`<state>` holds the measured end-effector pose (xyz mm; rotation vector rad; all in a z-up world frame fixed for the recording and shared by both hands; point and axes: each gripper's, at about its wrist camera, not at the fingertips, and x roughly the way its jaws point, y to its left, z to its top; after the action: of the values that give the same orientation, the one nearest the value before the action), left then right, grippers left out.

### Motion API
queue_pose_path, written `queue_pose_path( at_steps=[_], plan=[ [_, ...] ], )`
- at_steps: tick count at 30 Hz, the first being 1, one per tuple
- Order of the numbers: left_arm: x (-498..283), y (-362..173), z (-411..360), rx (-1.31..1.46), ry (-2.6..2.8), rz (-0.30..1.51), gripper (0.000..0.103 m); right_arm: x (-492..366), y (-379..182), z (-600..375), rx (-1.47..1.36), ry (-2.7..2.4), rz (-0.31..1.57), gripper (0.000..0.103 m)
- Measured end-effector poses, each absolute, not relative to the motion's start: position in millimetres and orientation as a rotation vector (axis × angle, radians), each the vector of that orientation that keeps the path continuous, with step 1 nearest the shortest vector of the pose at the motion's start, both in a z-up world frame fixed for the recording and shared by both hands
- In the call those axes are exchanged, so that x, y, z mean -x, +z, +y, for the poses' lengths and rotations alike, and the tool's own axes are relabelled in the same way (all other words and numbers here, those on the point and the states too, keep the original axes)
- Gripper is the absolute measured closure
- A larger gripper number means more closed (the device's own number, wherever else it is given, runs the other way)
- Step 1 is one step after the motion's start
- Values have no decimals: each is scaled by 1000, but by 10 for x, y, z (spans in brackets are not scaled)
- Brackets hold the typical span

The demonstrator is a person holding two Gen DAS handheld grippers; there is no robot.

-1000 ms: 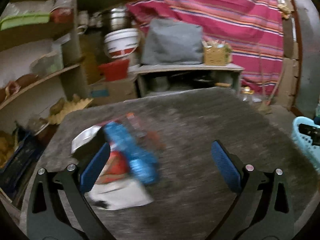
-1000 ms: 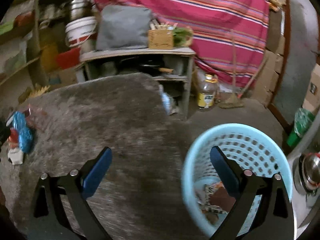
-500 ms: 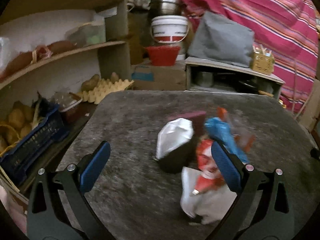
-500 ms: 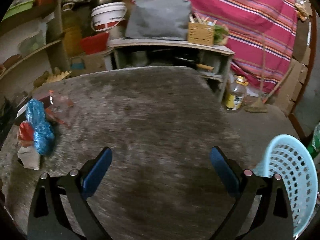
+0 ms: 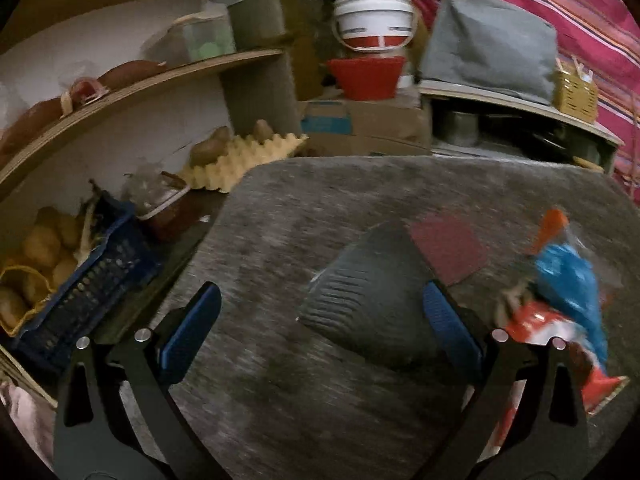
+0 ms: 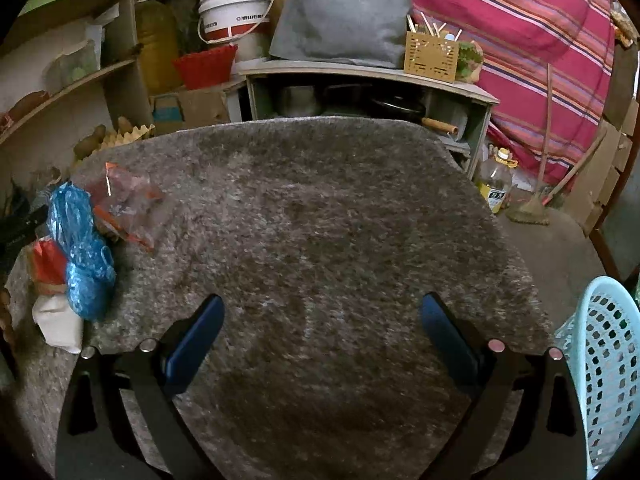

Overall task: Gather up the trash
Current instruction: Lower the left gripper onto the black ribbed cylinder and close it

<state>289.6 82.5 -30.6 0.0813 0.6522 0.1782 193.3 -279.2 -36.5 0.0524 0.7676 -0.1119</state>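
Cluttered storeroom: striped red cloth (image 6: 520, 32) along the back, shelves (image 5: 132, 92) on the left, a low cabinet (image 6: 360, 80) behind a table (image 6: 320, 220) covered in grey shag.

Left gripper (image 5: 320, 320) low over the table's left part, fingers spread wide and holding nothing. Between them lies a dark ribbed wrapper (image 5: 368, 300); its right edge sits close to the right finger, contact cannot be told through the blur. Just behind it, a flat maroon packet (image 5: 448, 248). To the right, outside the fingers: a crumpled blue bag (image 5: 568, 284) on top of a red-and-white wrapper (image 5: 536, 320), with an orange-trimmed clear bag (image 5: 552, 224) behind.

Right gripper (image 6: 320, 340) over the table's near middle, fingers also spread wide, nothing but bare shag between them. From this view the trash pile sits at the table's left edge, well apart from the fingers: blue bag (image 6: 82, 248), red wrapper (image 6: 48, 260), white paper (image 6: 60, 320) nearest, clear bag (image 6: 128, 204) farthest. Light blue basket (image 6: 604, 360) stands off the table at lower right, just beside the right finger; its contents are not visible.

Beyond: white bucket (image 6: 236, 12), red tub (image 6: 204, 64), grey bundle (image 6: 340, 16), egg tray (image 5: 240, 156), blue crate (image 5: 80, 280) of potatoes.
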Motion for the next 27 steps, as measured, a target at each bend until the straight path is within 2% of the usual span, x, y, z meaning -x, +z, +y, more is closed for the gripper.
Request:
queue_pose_path(
  at_steps=[6,20,22,23,27],
  plan=[
    [-2951,-387,1129,23,61,711,6,-1994,-408,-2692,-29,-104,776,7],
    [-3310,-637,1007,-27,-28,799,6,-2086,-491,-2600,-5,-97,801,7],
    [-3347,-664,1017,-2,-71,818,15,-2093,-498,-2591,4,-96,803,7],
    [-3344,-662,1010,-2,-81,817,23,-2098,-497,-2585,5,-97,804,7],
    [-3271,-638,959,-37,-65,784,26,-2116,-487,-2532,-6,-85,800,7]
  ],
)
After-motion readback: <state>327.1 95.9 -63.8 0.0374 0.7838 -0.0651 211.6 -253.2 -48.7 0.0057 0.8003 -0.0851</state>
